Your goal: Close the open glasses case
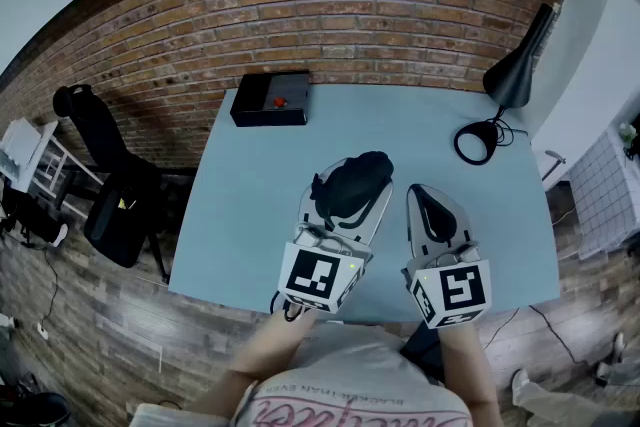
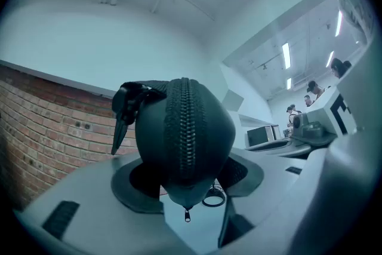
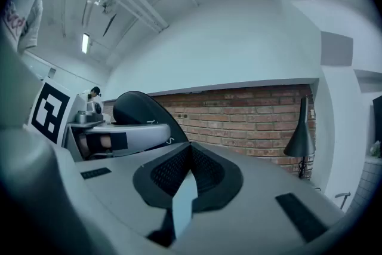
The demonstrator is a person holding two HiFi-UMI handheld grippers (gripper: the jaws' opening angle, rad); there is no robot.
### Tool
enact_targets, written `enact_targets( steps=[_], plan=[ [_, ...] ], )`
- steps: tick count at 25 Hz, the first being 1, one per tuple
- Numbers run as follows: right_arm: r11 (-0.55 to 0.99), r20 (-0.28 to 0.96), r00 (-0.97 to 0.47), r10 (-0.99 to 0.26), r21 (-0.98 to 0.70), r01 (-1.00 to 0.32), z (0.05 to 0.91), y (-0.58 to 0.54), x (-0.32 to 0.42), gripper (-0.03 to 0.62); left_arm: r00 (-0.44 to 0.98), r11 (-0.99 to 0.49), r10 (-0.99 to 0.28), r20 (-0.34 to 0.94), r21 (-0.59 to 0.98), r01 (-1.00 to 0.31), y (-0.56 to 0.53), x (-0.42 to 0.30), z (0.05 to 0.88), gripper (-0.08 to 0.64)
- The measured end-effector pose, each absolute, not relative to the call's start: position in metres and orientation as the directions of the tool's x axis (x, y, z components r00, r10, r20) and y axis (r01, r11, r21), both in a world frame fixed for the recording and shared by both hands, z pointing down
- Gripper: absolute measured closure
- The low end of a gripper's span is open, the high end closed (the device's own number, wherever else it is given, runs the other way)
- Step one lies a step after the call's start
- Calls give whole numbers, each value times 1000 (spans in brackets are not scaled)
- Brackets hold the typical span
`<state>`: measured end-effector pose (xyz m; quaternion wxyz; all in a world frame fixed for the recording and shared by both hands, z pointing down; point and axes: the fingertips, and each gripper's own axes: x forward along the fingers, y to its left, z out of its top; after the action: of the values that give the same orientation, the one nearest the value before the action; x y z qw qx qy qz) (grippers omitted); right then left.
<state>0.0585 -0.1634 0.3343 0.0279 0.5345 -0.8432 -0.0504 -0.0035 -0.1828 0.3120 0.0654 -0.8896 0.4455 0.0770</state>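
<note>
Because the zip needs a steady body to be worked, the left tool [image 1: 347, 207] is clamped on the glasses case [image 1: 352, 183], its pads pressing both sides and the zip seam facing back along the tool. The case sits over the bench [image 1: 250, 215], near its 6 o'clock edge; whether it touches the top cannot be told. The zip pull [image 2: 187, 215] hangs at 6 o'clock of the case, and the visible run of seam looks joined. The right tool [image 1: 432, 207] sits at 3 o'clock of the case, jaws fully together on nothing, probably free to take the pull.

Count: one case, two tools, one lamp [image 1: 510, 80] at 2 o'clock, one black box [image 1: 270, 100] at 11 o'clock.
</note>
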Motion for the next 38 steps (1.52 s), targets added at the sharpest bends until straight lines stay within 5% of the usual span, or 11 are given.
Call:
enact_targets(
  steps=[20, 38],
  plan=[
    [413, -51, -418, -907, 85, -907, 326, -164, 67, 575, 600, -626, -762, -244, 39, -779, -182, -9, 300, 310],
    [444, -13, -446, -895, 69, -893, 336, -164, 68, 574, 632, -715, -652, -418, 616, -330, -193, -31, 294, 310]
  ],
)
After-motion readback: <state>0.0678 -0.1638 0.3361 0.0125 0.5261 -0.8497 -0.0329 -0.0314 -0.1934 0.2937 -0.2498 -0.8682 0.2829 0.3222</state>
